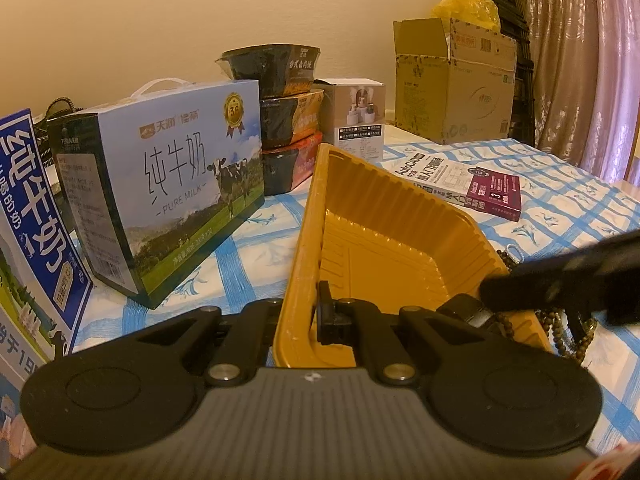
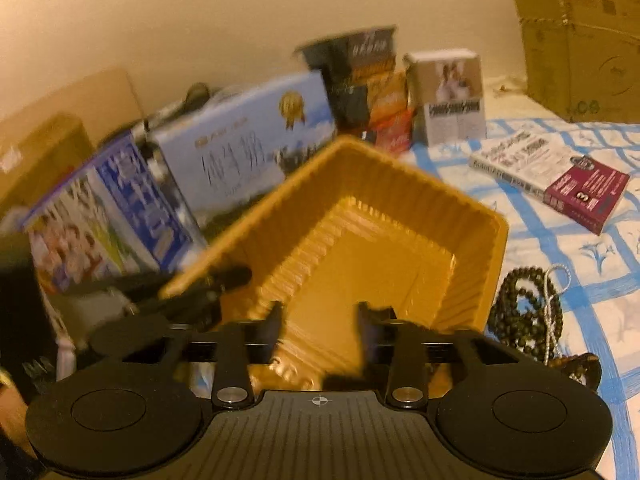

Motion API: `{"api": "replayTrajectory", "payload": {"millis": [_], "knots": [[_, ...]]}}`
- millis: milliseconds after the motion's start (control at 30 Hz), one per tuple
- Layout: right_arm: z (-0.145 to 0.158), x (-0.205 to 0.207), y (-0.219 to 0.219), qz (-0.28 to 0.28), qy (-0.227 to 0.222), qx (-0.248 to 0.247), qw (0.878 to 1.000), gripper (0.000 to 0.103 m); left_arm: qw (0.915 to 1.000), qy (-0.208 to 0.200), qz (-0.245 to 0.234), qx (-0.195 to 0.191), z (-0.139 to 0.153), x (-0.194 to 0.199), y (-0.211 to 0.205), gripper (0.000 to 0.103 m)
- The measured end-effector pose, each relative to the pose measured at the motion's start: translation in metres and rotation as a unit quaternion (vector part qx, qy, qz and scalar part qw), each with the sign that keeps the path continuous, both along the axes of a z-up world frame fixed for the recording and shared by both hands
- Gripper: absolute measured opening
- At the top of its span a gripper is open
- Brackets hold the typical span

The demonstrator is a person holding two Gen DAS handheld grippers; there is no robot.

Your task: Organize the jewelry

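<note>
Yellow plastic tray (image 1: 384,248) pinched at its rim by the left hand-held gripper (image 1: 308,320).
Only the right view shows the right hand-held gripper (image 2: 320,332) unclenched, empty; dark beads (image 2: 524,312) beside the tray.

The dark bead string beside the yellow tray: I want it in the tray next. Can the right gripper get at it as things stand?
Probably yes. The right gripper is open with nothing between its fingers, over the yellow tray. The dark bead string lies uncovered on the cloth just outside the tray's wall; a silvery cord lies across it.
</note>
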State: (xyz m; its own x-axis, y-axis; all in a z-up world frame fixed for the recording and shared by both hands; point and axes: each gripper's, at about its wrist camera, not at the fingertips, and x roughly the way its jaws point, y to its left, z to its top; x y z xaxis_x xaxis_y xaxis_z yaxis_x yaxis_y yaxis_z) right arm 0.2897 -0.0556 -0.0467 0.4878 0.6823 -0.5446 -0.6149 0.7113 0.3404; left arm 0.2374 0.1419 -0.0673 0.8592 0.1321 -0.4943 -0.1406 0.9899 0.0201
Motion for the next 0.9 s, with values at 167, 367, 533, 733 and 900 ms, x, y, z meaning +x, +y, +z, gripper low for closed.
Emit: {"api": "replayTrajectory", "payload": {"millis": [167, 367, 533, 733, 900], "knots": [[0.009, -0.007, -0.037, -0.042, -0.005, 0.012, 0.999, 0.054, 1.0, 0.0, 0.004, -0.003, -0.002, -0.003, 0.001, 0.005], [-0.013, -0.013, -0.096, -0.121, 0.032, -0.042, 0.991, 0.054, 0.9999, 0.004, 0.012, -0.006, -0.005, -0.007, 0.004, 0.005], [-0.031, -0.011, -0.142, -0.185, 0.064, -0.072, 0.978, 0.054, 0.9998, 0.007, 0.015, -0.004, -0.006, -0.009, 0.006, 0.005], [-0.042, -0.008, -0.164, -0.2, 0.073, -0.093, 0.973, 0.053, 0.9998, 0.007, 0.017, 0.0, -0.004, -0.009, 0.006, 0.005], [-0.048, 0.0, -0.152, -0.197, 0.071, -0.092, 0.974, 0.049, 0.9999, 0.007, 0.015, 0.003, -0.004, -0.007, 0.007, 0.005]]}}
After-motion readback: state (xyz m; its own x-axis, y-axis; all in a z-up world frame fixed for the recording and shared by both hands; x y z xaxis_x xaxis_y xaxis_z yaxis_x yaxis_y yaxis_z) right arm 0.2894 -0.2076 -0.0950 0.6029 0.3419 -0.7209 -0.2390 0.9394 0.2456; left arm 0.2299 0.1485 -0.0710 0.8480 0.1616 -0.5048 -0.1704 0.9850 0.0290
